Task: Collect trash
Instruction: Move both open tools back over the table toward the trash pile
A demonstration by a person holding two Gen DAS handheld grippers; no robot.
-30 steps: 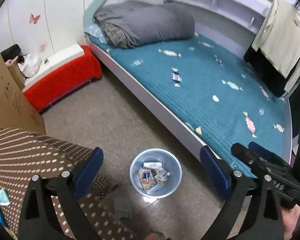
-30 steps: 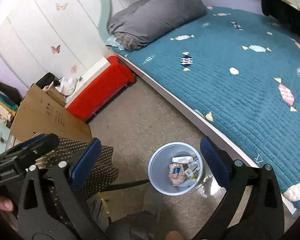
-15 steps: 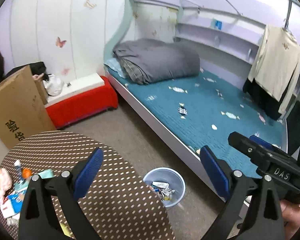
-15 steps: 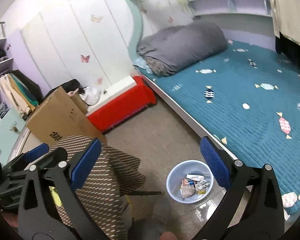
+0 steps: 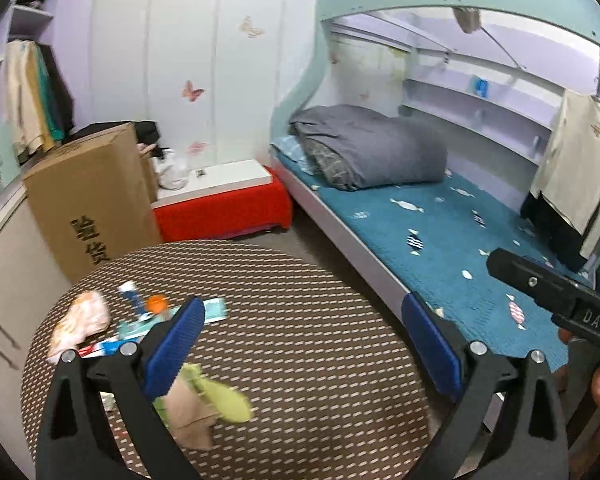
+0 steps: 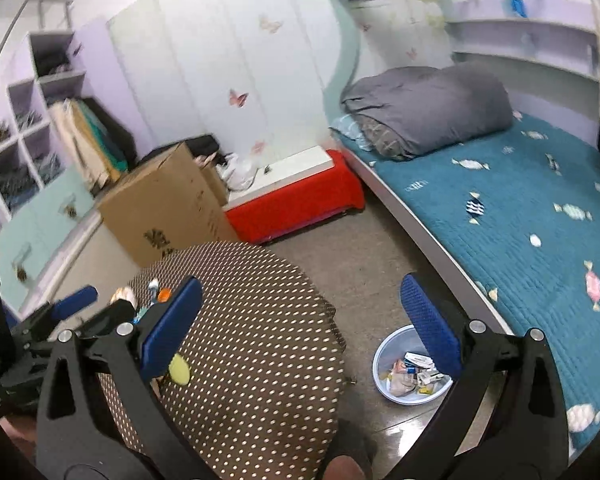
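Note:
A round brown dotted table [image 5: 300, 344] carries trash: a crumpled peach wrapper [image 5: 80, 324], tubes and teal packets [image 5: 140, 320], and a green and tan crumpled piece [image 5: 204, 400] near the front. My left gripper [image 5: 300, 344] is open and empty above the table. My right gripper [image 6: 300, 328] is open and empty, over the table's right side [image 6: 260, 340]. A pale blue bin [image 6: 384, 360] with several scraps stands on the floor between table and bed. The left gripper also shows in the right wrist view [image 6: 60, 320].
A bed with a teal cover [image 5: 440, 240] and grey duvet [image 5: 372, 148] runs along the right. A red bench [image 5: 224, 212] and a cardboard box [image 5: 88, 200] stand behind the table. White drawers [image 5: 4, 280] are on the left. Clothes [image 5: 572, 168] hang at the far right.
Both grippers have risen and swung left, from above the bin to over the table. The table's trash has come into the left view. Both grippers stayed open.

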